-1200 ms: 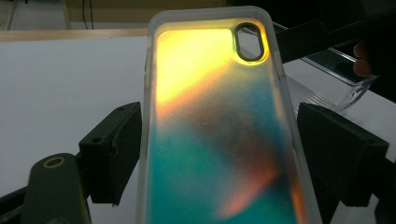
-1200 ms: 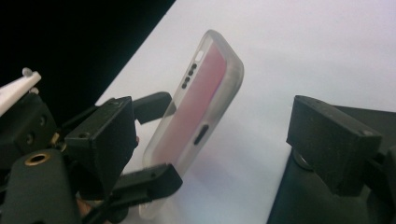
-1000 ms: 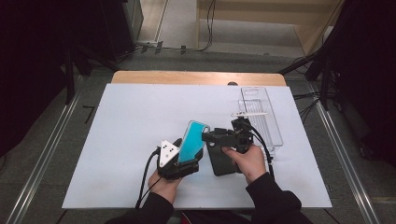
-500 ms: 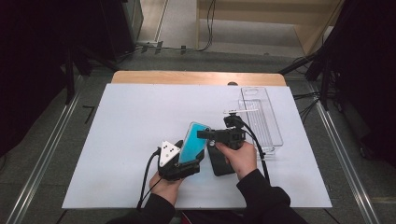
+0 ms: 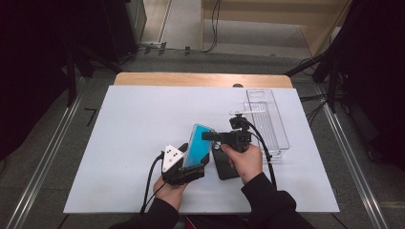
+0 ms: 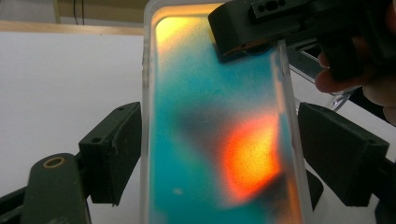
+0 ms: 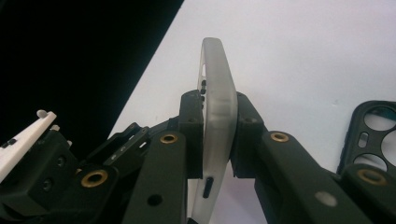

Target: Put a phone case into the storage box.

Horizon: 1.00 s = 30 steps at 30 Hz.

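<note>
Item: phone in frosted clear case (image 5: 197,145), teal back, held tilted above table (image 5: 119,143), long axis running away from person.
Left claw (image 6: 219,154): jaws flank case's two long edges; contact unclear, so grip cannot be told.
Right claw (image 7: 219,140): clenched across case's thin edge near far end, pads on both faces.
Black phone case (image 5: 224,167): flat on table, just beside right hand (image 5: 246,160).
Clear plastic tray (image 5: 267,119): further right.
Judgement: right claw nearer case's far end; peeling likely starts there.

No readable text, label, brand, number or sign appears on anything.
</note>
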Motion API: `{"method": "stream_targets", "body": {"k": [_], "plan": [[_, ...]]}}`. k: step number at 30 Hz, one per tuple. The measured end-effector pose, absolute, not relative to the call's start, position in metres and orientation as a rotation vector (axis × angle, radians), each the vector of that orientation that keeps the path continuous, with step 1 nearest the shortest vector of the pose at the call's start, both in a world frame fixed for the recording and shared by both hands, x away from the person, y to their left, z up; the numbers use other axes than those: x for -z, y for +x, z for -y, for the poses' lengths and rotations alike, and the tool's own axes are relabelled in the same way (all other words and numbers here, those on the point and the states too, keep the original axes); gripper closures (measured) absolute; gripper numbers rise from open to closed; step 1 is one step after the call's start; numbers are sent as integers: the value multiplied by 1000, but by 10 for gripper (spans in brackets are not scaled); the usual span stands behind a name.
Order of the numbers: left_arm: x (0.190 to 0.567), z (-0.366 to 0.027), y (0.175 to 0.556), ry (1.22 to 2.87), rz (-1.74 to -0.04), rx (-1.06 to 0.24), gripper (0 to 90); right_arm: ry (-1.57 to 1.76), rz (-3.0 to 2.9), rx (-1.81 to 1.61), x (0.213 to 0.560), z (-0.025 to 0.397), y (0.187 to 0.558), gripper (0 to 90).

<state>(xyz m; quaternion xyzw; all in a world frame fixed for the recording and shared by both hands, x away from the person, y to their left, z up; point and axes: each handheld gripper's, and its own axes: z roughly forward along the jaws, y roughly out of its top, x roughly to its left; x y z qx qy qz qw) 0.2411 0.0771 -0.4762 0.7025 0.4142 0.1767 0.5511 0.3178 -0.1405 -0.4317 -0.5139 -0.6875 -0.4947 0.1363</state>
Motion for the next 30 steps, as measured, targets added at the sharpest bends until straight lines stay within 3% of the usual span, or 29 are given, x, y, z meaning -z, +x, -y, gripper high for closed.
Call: {"method": "stream_targets", "body": {"k": [7,13,30], "plan": [[474,-77,243,1667,-949,-421,168,-1479,1975,1436,427,143,317,768],[463,-80,246,1716,-994,-328,136,-1466,1994,1457,422,146,316,774],[443,-90,264,1919,-1049,-84,154,-1507,2253,1502,412,154,309,773]]}}
